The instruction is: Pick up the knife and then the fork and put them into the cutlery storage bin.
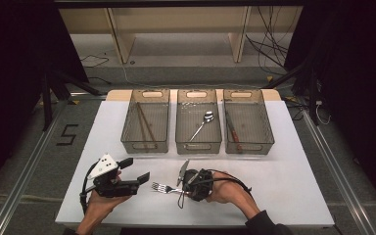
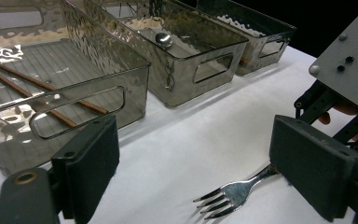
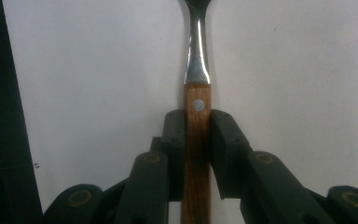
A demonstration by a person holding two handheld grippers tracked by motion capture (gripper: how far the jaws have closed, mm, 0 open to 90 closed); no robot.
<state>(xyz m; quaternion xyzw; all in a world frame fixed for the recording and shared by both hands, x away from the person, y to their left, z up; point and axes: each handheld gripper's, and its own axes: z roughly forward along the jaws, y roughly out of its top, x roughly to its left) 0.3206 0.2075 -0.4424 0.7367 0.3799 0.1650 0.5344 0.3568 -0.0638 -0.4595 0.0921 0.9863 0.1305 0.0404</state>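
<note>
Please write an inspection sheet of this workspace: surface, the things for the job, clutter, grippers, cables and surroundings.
Surface: white table, flat, no spills seen.
Job's things: fork with wooden handle lies on the table, prongs toward the left gripper. Three clear bins stand in a row behind it: left bin holds chopsticks, middle bin holds a spoon, right bin holds a dark-handled utensil.
Clutter: nothing seen.
Grippers: right gripper is closed on the fork's handle; left gripper is open and holds nothing.
Cables: one black cable trails from each gripper; more cables lie on the floor behind.
Surroundings: wooden shelf frame behind, dark curtains at both sides, a "5" marked on the floor.
</note>
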